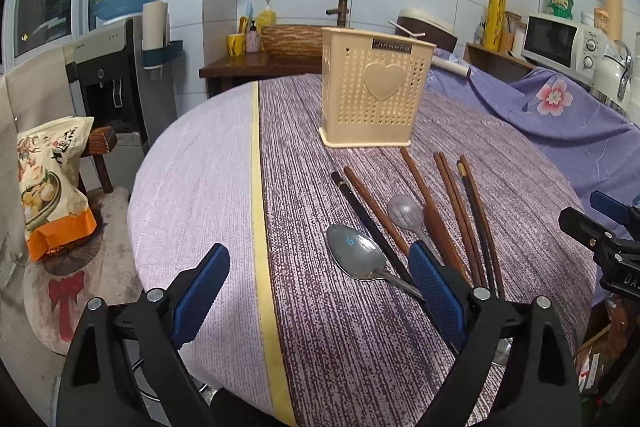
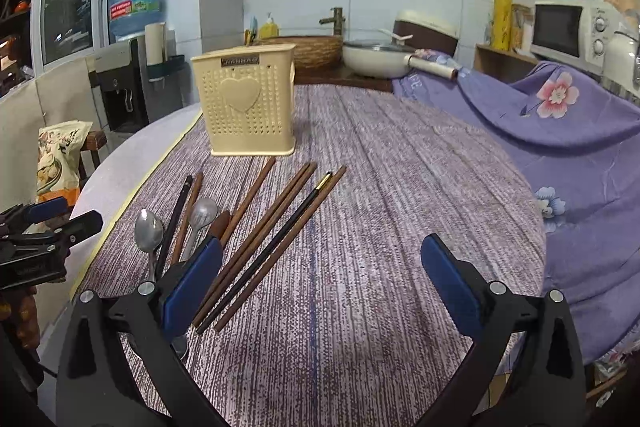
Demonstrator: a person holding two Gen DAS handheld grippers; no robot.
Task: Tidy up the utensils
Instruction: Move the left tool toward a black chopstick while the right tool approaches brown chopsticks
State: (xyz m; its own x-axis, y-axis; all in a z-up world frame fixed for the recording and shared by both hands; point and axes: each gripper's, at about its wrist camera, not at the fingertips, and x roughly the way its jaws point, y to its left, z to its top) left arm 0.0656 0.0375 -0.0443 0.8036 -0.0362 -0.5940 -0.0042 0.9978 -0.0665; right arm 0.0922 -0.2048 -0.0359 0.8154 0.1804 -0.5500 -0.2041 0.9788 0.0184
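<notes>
The utensils lie loose on the near half of the round table (image 1: 360,347), fanned out on the purple striped cloth. In the left wrist view, a large metal spoon (image 1: 354,255) lies furthest left. Just right of it are a black chopstick (image 1: 368,223) and a brown chopstick (image 1: 374,211), then a small pale spoon (image 1: 406,213) and a wooden spoon (image 1: 432,215). Right of those, a bundle of brown and black chopsticks (image 1: 468,211) runs toward the near edge. Beyond them, toward the far side of the table, stands the cream utensil holder (image 1: 374,95) with a heart on its front, upright and apart from the utensils. Nothing sticks up above its rim, so as far as the pictures show it has received nothing.

By that reading the task is at its start: every utensil is still to be picked up and stood in the holder.

The left gripper (image 1: 320,299) hangs over the near edge with its jaws spread wide and nothing between the pads; its right finger lies over the spoon handles. The right gripper (image 2: 324,287) is likewise wide open and empty, its left finger over the near ends of the utensils.

Behind the table are a washbasin (image 2: 316,49), a water dispenser (image 1: 120,67) and a microwave (image 2: 568,31).
</notes>
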